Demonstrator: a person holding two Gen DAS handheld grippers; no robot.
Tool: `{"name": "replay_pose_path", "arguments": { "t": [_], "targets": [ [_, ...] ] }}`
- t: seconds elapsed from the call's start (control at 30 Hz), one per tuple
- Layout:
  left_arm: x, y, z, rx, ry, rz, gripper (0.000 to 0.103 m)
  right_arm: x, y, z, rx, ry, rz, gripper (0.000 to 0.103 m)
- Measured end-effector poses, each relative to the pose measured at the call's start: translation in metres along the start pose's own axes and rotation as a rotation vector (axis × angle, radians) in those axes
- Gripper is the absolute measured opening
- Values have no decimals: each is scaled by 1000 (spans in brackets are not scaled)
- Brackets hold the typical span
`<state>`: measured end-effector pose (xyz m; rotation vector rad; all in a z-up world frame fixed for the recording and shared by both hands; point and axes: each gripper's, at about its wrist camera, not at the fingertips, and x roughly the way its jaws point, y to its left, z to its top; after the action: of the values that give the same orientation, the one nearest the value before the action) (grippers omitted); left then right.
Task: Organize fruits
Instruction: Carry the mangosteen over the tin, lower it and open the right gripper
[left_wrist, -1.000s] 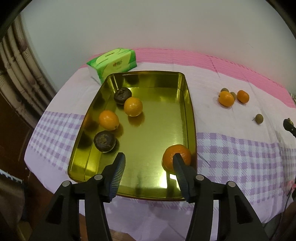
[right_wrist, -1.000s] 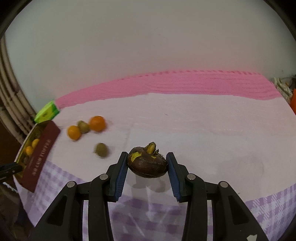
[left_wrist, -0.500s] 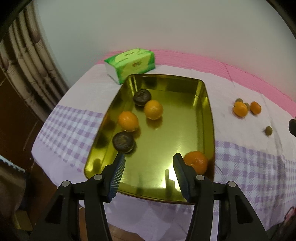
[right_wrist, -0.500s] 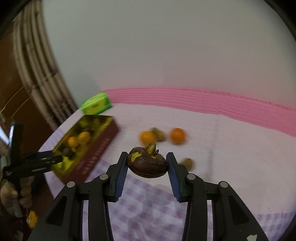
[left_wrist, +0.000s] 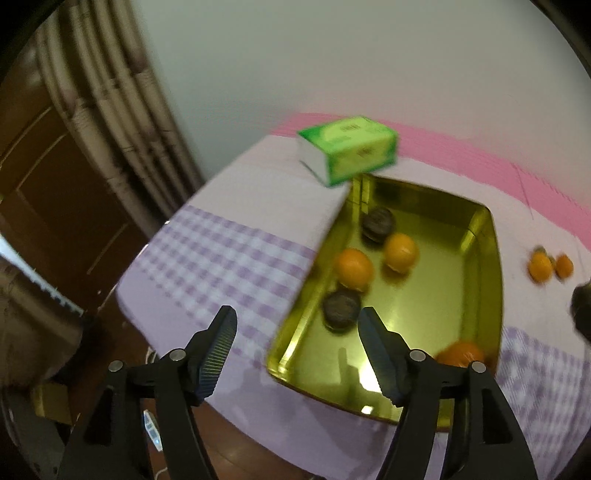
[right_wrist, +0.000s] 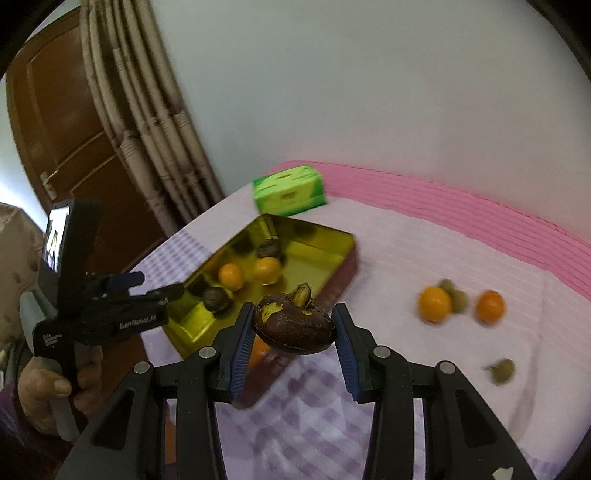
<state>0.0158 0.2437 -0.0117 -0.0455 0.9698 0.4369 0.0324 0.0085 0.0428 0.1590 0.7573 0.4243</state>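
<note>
A gold tray (left_wrist: 494, 258) holds three oranges (left_wrist: 354, 267) and two dark brown fruits (left_wrist: 341, 308). My left gripper (left_wrist: 297, 321) hovers over the tray's near left corner; its jaws are opening and nothing is between them. My right gripper (right_wrist: 295, 325) is shut on a dark brown fruit (right_wrist: 295, 326) with a yellowish stem, held in the air in front of the tray (right_wrist: 314, 254). The right wrist view also shows the left gripper (right_wrist: 159, 286), held by a hand (right_wrist: 48, 387). Two oranges (right_wrist: 435, 304) and small green fruits (right_wrist: 502, 370) lie loose on the cloth to the right.
A green tissue box (left_wrist: 349, 147) sits just behind the tray. The table, under a pink and purple checked cloth (left_wrist: 229, 254), ends close to the tray's left side. A curtain (right_wrist: 147, 122) and a brown door (right_wrist: 62, 122) stand beyond that edge.
My left gripper swung left and its jaws spread wider, so the tray slid right in its view. My right gripper carried the brown fruit leftwards towards the tray, which looks much nearer.
</note>
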Motion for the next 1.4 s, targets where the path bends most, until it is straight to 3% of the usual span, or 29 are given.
{"name": "replay_pose_path", "arguments": {
  "t": [0.27,0.57,1.07,1.4],
  "targets": [
    [-3,25,6,-80,-32,94,71,54,27,9,-11,81,86,39],
    [5,23,6,-67,-11,105,76,97,39,6,-21,158,107,39],
    [9,15,6,-29,7,104,82,125,32,5,-26,208,70,40],
    [12,10,4,2,16,109,82,113,22,11,7,158,76,43]
  ]
}}
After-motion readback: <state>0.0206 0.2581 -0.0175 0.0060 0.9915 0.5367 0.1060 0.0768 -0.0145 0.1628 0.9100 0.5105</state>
